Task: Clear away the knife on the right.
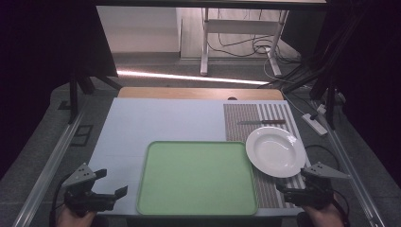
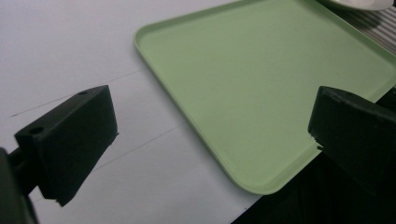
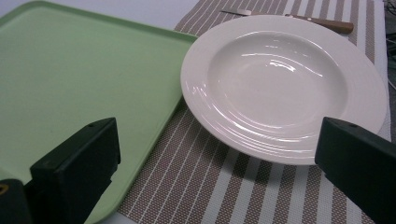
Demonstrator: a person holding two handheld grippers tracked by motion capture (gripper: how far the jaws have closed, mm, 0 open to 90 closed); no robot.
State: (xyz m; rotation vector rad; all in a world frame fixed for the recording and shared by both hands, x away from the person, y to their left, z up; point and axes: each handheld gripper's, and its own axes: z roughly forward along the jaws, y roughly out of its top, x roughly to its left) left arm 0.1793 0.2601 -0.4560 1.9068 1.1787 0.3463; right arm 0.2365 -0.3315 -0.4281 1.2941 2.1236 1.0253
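A bare light green tray (image 1: 196, 177) lies in the middle of the table's near half. Its near left corner (image 2: 261, 182) lies between the left gripper's jaws. A white deep plate (image 1: 275, 151) rests on a brown striped placemat (image 1: 241, 120) to the tray's right, its rim over the tray's edge (image 3: 189, 74). Beyond the plate lies a knife (image 1: 261, 122) with a wooden handle (image 3: 327, 23). My left gripper (image 1: 113, 184) stands open at the near left corner, nothing in it. My right gripper (image 1: 288, 191) is open just in front of the plate.
The table top is covered by a pale blue-white sheet (image 1: 156, 120). Its near edge (image 2: 243, 210) runs right by the left gripper. Behind the table are a desk leg (image 1: 204, 42) and cables (image 1: 265, 47) on the floor. A power strip (image 1: 314, 123) lies to the right.
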